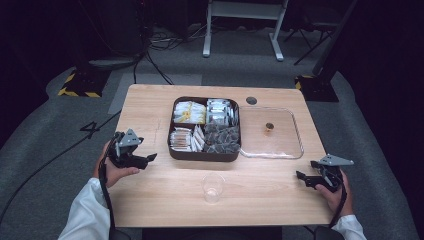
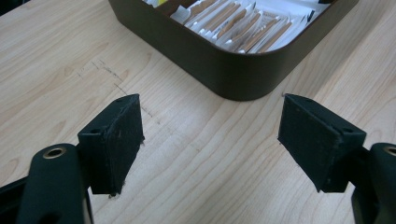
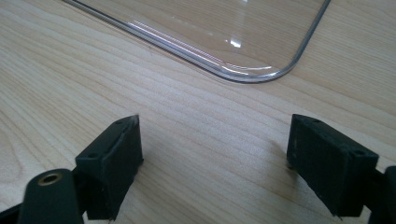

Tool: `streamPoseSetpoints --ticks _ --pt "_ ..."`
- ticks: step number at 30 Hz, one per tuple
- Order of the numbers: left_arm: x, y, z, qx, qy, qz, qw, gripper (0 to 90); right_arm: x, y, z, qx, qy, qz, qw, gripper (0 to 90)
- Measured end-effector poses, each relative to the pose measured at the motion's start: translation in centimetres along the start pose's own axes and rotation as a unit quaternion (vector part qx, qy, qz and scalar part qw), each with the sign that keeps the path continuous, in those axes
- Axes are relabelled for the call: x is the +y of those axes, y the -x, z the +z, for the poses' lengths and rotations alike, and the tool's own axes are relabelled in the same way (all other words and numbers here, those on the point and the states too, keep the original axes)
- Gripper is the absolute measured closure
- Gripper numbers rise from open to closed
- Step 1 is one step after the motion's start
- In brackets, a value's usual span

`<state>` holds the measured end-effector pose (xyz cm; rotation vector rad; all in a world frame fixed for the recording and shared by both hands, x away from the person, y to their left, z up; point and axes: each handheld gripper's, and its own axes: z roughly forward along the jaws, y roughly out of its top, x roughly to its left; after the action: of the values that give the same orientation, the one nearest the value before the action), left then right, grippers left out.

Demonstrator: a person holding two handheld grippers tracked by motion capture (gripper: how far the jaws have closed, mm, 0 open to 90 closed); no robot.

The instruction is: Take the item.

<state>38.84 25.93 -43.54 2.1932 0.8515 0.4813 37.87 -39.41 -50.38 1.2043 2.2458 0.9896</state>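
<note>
Two hand-held grippers rest at opposite sides of a wooden table (image 1: 150, 105), both spread wide and grasping nothing.

The left gripper (image 1: 146, 159) sits just beside the brown compartment box (image 1: 200, 154) of packets and sachets (image 1: 189, 139); the right gripper (image 1: 301, 177) lies near the clear lid (image 1: 295, 131), which touches the box's right side. A clear cup (image 1: 213, 188) stands upright between the grippers, apart from both.

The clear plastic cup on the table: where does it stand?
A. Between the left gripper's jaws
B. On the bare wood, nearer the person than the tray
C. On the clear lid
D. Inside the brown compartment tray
B: the clear plastic cup stands alone on the wooden table, in front of the brown compartment tray.
</note>
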Motion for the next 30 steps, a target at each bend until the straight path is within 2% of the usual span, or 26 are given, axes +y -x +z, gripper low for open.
streamPoseSetpoints --ticks 7,8,20,30 --pt "0.8 -0.1 0.3 0.004 0.001 0.009 1.0000 22.2 0.0 0.0 0.0 0.000 0.000 0.000 1.0000 18.4" --pt "0.9 -0.2 0.4 -0.001 0.000 0.008 1.0000 22.2 0.0 0.0 0.0 0.000 0.000 0.000 1.0000 18.4" --pt "2.5 -1.1 0.7 -0.005 0.015 0.003 0.9999 22.2 0.0 0.0 0.0 0.000 0.000 0.000 1.0000 18.4" --pt "3.1 -1.5 0.8 -0.002 0.011 0.007 0.9999 22.2 0.0 0.0 0.0 0.000 -0.001 0.000 1.0000 18.4"
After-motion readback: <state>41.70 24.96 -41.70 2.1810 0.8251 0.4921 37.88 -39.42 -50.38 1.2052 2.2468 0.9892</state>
